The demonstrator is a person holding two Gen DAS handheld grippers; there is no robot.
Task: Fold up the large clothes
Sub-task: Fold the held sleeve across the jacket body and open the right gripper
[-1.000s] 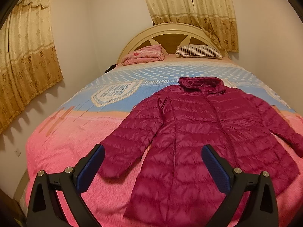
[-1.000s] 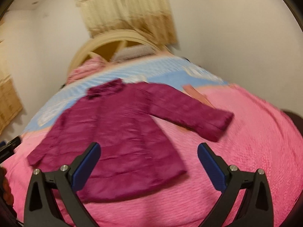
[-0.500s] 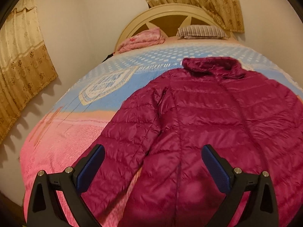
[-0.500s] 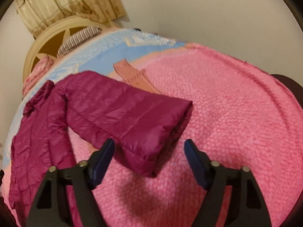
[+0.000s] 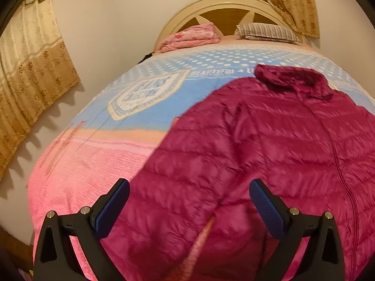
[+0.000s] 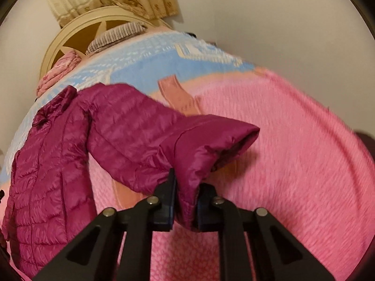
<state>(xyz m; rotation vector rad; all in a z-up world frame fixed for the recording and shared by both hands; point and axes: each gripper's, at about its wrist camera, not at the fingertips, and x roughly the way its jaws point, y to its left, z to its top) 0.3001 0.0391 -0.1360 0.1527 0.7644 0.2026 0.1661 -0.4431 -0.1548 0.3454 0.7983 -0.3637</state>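
A magenta quilted jacket (image 5: 269, 140) lies front up on the bed (image 5: 77, 180), collar toward the headboard (image 5: 225, 7), spread across a blanket that is blue near the pillows and pink near the foot. The left wrist view shows the jacket's body, its zip line and one sleeve (image 5: 178, 187) running down toward the camera; the left gripper (image 5: 187, 206) hangs over that sleeve with its jaws wide apart, the blue pads (image 5: 110, 208) on either side of the fabric and not pressing it. This view also takes in a folded pink quilt (image 5: 192, 36) and a striped pillow (image 5: 267, 31) at the headboard, and a curtain (image 5: 30, 82) on the side wall. The right wrist view shows what the left one cannot: the other sleeve (image 6: 152, 138), its cuff bunched and lifted off the blanket. The right gripper (image 6: 186, 201) is closing on that cuff, its jaws nearly together with a fold of magenta fabric pinched between them. It alone shows a pink strap-like strip (image 6: 179, 93) on the blanket beyond the sleeve. Both views are slightly blurred.
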